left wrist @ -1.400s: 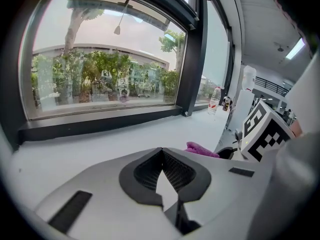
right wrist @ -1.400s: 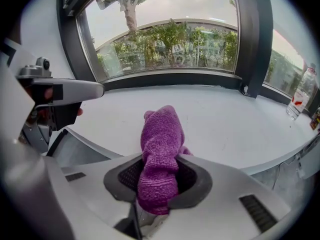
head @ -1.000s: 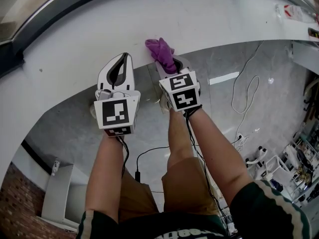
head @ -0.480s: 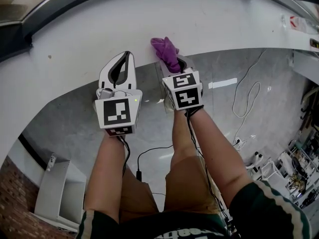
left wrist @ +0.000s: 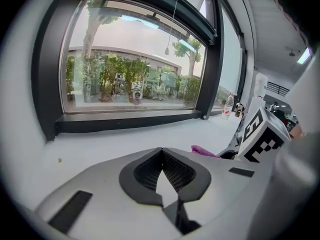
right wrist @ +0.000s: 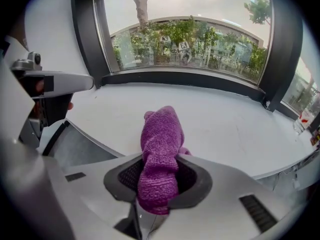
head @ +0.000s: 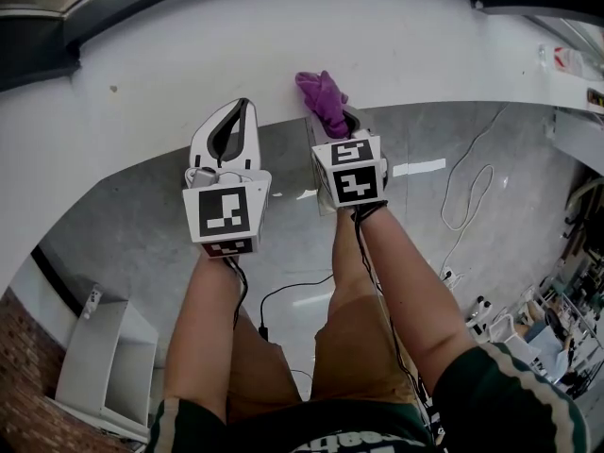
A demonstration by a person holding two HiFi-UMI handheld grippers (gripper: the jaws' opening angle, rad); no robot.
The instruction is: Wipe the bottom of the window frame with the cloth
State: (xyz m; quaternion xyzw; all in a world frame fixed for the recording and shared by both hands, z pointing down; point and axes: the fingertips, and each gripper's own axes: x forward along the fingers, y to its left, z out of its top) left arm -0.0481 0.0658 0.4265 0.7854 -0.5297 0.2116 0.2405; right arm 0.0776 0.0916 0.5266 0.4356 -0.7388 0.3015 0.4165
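The purple cloth [right wrist: 160, 144] is clamped between the right tongs [head: 336, 121]. Its free end projects over the near edge of the white sill [right wrist: 235, 129]. The dark bottom rail of the window frame [right wrist: 190, 79] runs along the far side of the sill, well apart from the cloth. The left tongs [left wrist: 160, 153] are closed tip to tip with nothing between them, at the sill's near edge beside the right tongs.

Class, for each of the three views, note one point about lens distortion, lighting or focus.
Head view: the white window sill bows into an arc, and a light streak glares on the grey floor. Left gripper view: dark corners, daylight behind the black window frame. Right gripper view: the purple towelling cloth is sharp.
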